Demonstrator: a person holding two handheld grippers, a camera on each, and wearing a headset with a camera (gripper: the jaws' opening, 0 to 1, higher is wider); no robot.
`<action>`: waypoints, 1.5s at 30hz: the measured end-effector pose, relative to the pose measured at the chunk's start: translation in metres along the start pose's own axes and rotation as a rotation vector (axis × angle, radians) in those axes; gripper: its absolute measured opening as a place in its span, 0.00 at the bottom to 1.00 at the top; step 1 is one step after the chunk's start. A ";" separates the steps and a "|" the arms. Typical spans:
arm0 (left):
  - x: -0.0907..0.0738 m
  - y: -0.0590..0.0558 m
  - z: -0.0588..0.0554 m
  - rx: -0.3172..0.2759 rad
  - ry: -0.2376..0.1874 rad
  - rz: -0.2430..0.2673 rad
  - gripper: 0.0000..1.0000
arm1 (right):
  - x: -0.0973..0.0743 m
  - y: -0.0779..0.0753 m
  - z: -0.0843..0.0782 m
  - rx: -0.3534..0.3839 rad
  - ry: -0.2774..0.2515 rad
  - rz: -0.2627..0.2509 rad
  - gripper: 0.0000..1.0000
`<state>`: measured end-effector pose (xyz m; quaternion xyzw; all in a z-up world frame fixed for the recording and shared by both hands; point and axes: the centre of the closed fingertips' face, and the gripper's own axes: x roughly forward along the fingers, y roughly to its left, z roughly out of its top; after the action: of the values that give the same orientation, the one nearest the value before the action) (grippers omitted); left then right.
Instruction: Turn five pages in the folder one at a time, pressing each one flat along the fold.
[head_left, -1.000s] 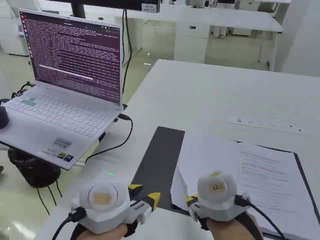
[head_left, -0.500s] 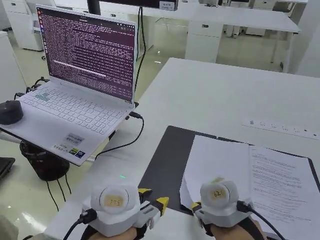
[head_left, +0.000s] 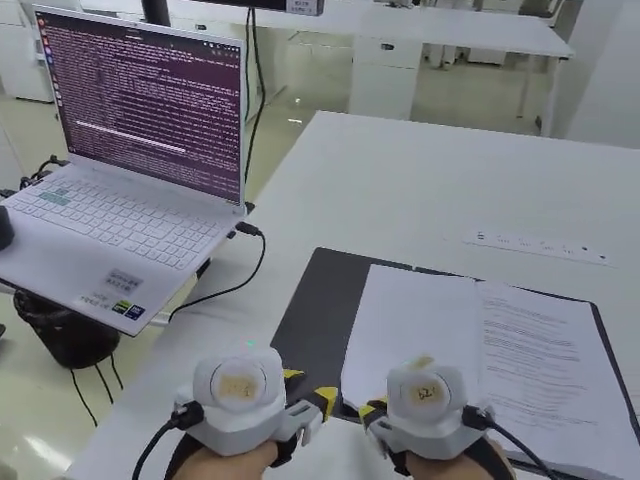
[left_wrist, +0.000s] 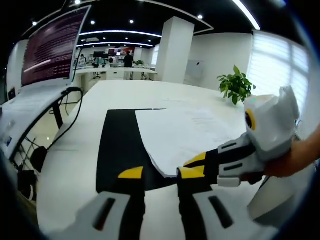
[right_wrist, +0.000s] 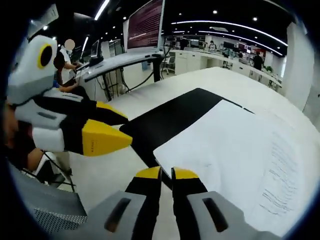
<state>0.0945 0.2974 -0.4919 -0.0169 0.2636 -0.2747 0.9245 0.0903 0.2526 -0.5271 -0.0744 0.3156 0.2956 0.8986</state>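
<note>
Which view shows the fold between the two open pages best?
The head view: from above, the fold runs clearly between the blank turned page and the printed page. The right gripper view sees it low and foreshortened; in the left gripper view the sheets blend and the fold is unclear.

Black folder (head_left: 318, 310) lies open, white pages (head_left: 480, 350) flat.

The folder (head_left: 318, 310) is black, its pages (head_left: 420, 330) white with dark print. The left gripper (left_wrist: 162, 172) and right gripper (right_wrist: 166, 173) are white, yellow-tipped.
</note>
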 end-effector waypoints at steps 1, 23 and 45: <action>0.005 -0.003 0.000 0.022 0.006 -0.008 0.23 | -0.007 -0.004 0.002 0.015 -0.020 -0.004 0.06; 0.077 -0.012 -0.035 0.147 0.091 0.057 0.22 | -0.070 -0.111 -0.006 0.304 -0.188 -0.156 0.00; 0.078 -0.011 -0.033 0.133 -0.021 0.055 0.22 | -0.014 -0.178 -0.005 0.424 -0.206 -0.156 0.00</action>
<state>0.1275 0.2515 -0.5559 0.0492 0.2355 -0.2658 0.9335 0.1819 0.0990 -0.5325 0.1222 0.2706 0.1585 0.9417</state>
